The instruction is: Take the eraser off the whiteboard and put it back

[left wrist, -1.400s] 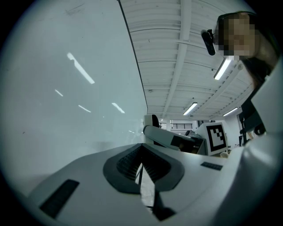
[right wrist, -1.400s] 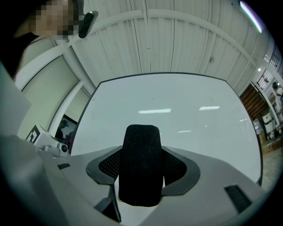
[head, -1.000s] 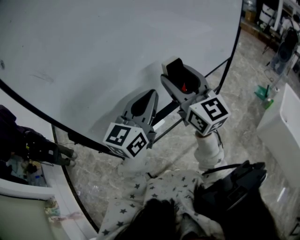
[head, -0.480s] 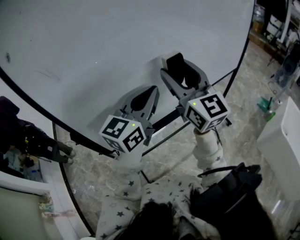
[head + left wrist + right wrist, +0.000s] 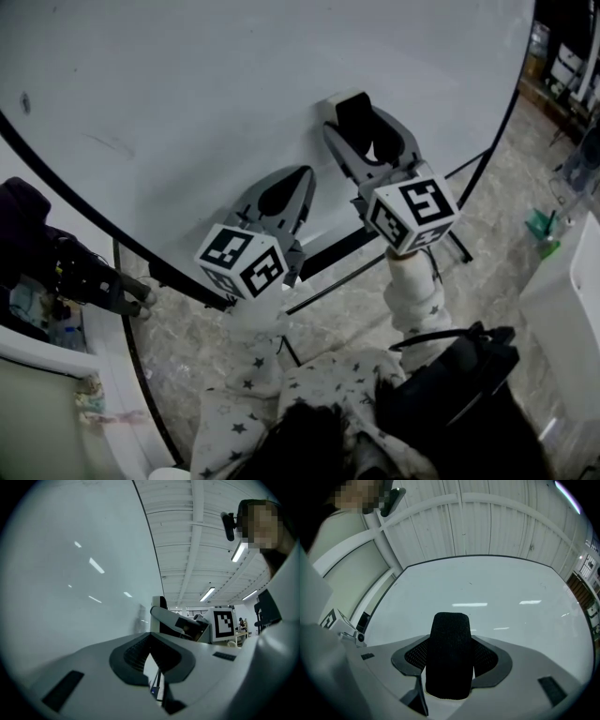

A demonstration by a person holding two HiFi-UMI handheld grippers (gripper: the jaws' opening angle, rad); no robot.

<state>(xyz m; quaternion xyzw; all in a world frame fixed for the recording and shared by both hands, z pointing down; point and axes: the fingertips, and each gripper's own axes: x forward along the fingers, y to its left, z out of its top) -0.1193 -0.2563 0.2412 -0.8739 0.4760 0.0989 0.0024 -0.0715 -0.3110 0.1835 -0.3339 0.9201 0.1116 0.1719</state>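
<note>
Over the last second both grippers have risen up the face of the whiteboard (image 5: 234, 84) in the head view, the right gripper (image 5: 361, 117) more than the left. The right gripper's fingers (image 5: 487, 658) are spread fairly wide and clamped on the eraser (image 5: 450, 667), whose black felt face stands upright between them and points at the board. The eraser is therefore off its resting place and carried in front of the board, so the taking-off half of the task looks done and the putting-back half still lies ahead. The left gripper (image 5: 298, 183) hangs lower and to the left. Its fingers (image 5: 136, 653) are drawn together at the tips with nothing between them.

Whether the eraser's felt touches the board or hovers just off it cannot be told, since the head view looks down along the surface. It probably stands a little clear. The eraser's back is buried in the grip. Both hands are hidden beneath the marker cubes, and the board's edges run out of frame.
</note>
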